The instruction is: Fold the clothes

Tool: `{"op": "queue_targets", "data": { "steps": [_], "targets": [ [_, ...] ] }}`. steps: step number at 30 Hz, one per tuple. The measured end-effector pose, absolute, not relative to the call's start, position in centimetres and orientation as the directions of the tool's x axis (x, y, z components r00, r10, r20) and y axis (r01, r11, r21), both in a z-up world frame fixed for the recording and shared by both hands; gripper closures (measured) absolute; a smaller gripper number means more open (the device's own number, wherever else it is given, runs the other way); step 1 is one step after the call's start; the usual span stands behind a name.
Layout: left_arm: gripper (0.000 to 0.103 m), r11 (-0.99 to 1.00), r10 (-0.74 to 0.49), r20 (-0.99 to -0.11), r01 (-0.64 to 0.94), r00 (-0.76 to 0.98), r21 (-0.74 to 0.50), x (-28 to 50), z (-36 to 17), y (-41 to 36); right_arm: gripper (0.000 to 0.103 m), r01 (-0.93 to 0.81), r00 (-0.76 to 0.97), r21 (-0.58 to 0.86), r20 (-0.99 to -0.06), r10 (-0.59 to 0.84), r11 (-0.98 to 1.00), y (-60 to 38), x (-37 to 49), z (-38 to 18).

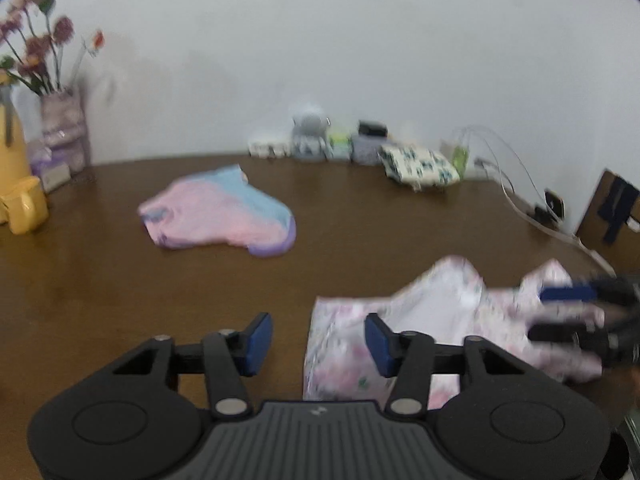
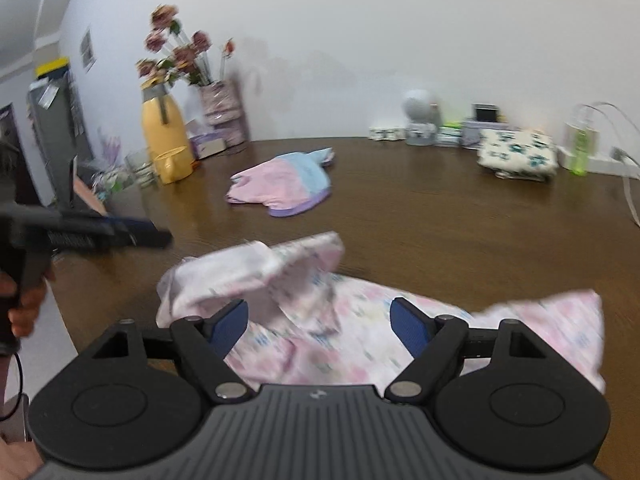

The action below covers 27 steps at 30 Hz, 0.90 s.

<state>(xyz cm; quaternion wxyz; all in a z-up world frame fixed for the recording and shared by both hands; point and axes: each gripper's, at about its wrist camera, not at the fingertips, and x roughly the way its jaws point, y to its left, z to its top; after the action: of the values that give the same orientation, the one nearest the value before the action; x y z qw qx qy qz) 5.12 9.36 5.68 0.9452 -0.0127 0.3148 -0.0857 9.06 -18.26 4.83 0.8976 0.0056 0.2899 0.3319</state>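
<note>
On brown table (image 1: 360, 216): floral garment (image 2: 320, 320) crumpled; left tongs (image 1: 318, 340), right tongs (image 2: 320, 326) both spread, empty.

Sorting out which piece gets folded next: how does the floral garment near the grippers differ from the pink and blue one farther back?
The floral garment is pale pink with a small print; the pink and blue garment has plain colour blocks and a purple hem. The floral garment lies rumpled with a raised fold, right by both open grippers; the pink and blue garment lies flatter, mid-table, away from them. Both rest on the brown table, ungripped.
</note>
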Motion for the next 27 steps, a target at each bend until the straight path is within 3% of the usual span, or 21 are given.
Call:
{"op": "queue_targets", "data": {
  "steps": [7,11,13,15,16,23,27],
  "targets": [
    [0.058,0.972,-0.218,-0.595,0.229,0.774,-0.057,5.5,4.2,9.7,0.024,-0.535,0.521,0.401,-0.535,0.665,0.743,-16.0,13.6,5.0],
    [0.058,0.967,-0.24,-0.597,0.243,0.765,-0.078,5.7,3.1,9.6,0.026,-0.514,0.498,0.372,-0.604,0.622,0.773,-14.1,15.5,4.2],
    [0.058,0.968,-0.239,-0.595,0.239,0.768,-0.08,5.8,2.9,9.6,0.042,-0.515,0.465,0.388,-0.622,0.63,0.764,-13.2,16.2,3.5],
    [0.058,0.969,-0.237,-0.592,0.235,0.771,-0.082,5.9,2.8,9.6,0.089,-0.534,0.434,0.401,-0.625,0.649,0.744,-12.3,16.4,3.3],
    [0.058,0.969,-0.236,-0.59,0.233,0.772,-0.083,5.9,2.7,9.6,0.093,-0.548,0.42,0.404,-0.623,0.659,0.732,-11.8,16.5,3.4],
    [0.059,0.972,-0.225,-0.586,0.225,0.778,-0.074,6.4,2.1,9.2,0.094,-0.581,0.467,0.332,-0.612,0.638,0.743,-9.8,17.6,4.4],
    [0.071,0.972,-0.21,-0.595,0.229,0.776,-0.045,6.9,1.4,8.4,0.093,-0.54,0.472,0.329,-0.643,0.603,0.774,-10.9,17.8,2.9]
  ]
}}
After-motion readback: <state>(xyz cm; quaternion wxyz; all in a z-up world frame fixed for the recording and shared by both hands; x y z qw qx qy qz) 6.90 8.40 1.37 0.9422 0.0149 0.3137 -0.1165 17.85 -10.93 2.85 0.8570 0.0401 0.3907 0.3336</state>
